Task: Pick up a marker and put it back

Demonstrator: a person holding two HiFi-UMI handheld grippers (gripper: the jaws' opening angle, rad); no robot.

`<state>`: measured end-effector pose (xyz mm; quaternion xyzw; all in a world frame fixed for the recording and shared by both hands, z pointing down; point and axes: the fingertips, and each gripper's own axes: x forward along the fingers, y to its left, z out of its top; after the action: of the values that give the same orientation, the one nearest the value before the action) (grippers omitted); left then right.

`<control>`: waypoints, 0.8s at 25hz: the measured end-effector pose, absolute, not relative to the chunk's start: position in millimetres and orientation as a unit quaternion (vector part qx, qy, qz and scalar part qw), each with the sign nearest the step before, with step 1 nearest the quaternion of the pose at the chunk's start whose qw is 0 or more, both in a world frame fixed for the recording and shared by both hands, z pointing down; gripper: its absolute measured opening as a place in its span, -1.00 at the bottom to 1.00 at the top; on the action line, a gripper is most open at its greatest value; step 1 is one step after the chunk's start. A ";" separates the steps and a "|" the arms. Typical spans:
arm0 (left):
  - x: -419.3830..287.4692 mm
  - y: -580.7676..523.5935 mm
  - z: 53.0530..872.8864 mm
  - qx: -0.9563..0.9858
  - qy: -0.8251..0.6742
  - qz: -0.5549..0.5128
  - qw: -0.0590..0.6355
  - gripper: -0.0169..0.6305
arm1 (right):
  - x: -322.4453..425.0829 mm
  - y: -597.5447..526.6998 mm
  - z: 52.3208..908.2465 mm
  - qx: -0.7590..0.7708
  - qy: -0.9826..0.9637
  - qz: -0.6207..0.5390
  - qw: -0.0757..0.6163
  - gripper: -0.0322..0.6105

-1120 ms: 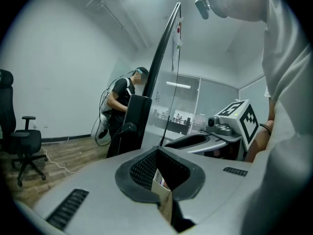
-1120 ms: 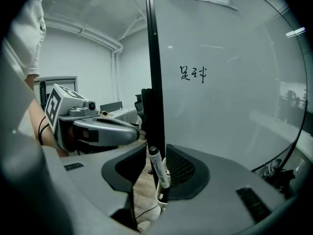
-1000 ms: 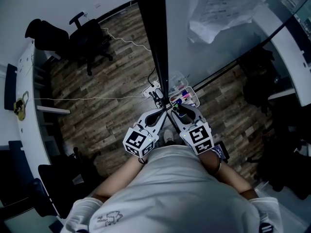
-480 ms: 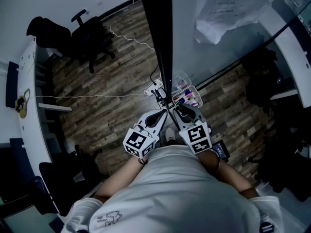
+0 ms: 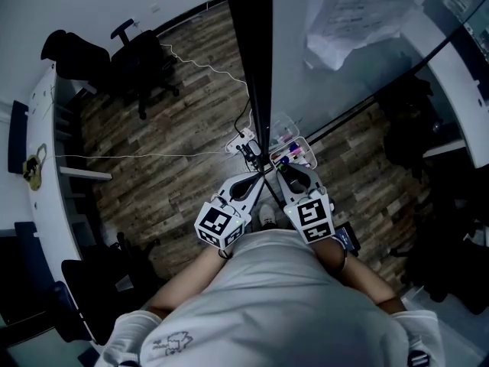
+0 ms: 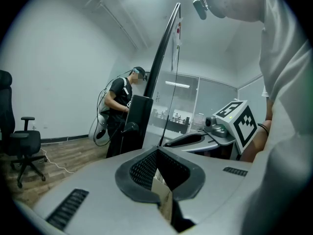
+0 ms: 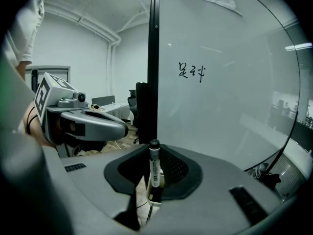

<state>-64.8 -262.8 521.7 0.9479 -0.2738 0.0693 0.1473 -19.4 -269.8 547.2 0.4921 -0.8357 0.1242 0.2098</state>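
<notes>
Listing from the head view, we find the left gripper (image 5: 257,177) and the right gripper (image 5: 277,169) side by side, their tips close together before the black edge of a whiteboard (image 5: 252,67). A clear tray (image 5: 309,153) holding coloured pens sits just beyond the right gripper. A power strip (image 5: 240,139) lies near it on the wooden floor (image 5: 176,174), and an office chair (image 5: 141,56) stands well apart. In the left gripper view we note its jaws closed together with nothing between them, the whiteboard's edge rising ahead, and another person (image 6: 119,102) standing behind it. In the right gripper view the jaws have just been closing and clamp the marker (image 7: 154,173). It stands upright between them, black cap uppermost, with the whiteboard's frame directly behind. The board face bears handwriting (image 7: 191,72).
</notes>
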 end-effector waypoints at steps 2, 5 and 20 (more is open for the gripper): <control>-63.1 -262.9 519.3 0.950 -0.270 0.067 0.144 -0.93 | -17.3 -269.7 541.8 0.498 -0.834 0.118 0.206 -0.68; -60.8 -262.5 514.1 0.953 -0.263 0.063 0.138 -0.93 | -12.9 -269.0 531.9 0.509 -0.831 0.107 0.198 -0.68; -37.1 -261.2 465.1 0.974 -0.210 0.029 0.085 -0.93 | 24.3 -265.9 473.4 0.570 -0.808 0.073 0.127 -0.68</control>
<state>-37.1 -261.2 465.1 0.9736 -0.2099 0.0287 0.0848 24.3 -265.9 473.4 0.5702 -0.8083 0.0735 0.1270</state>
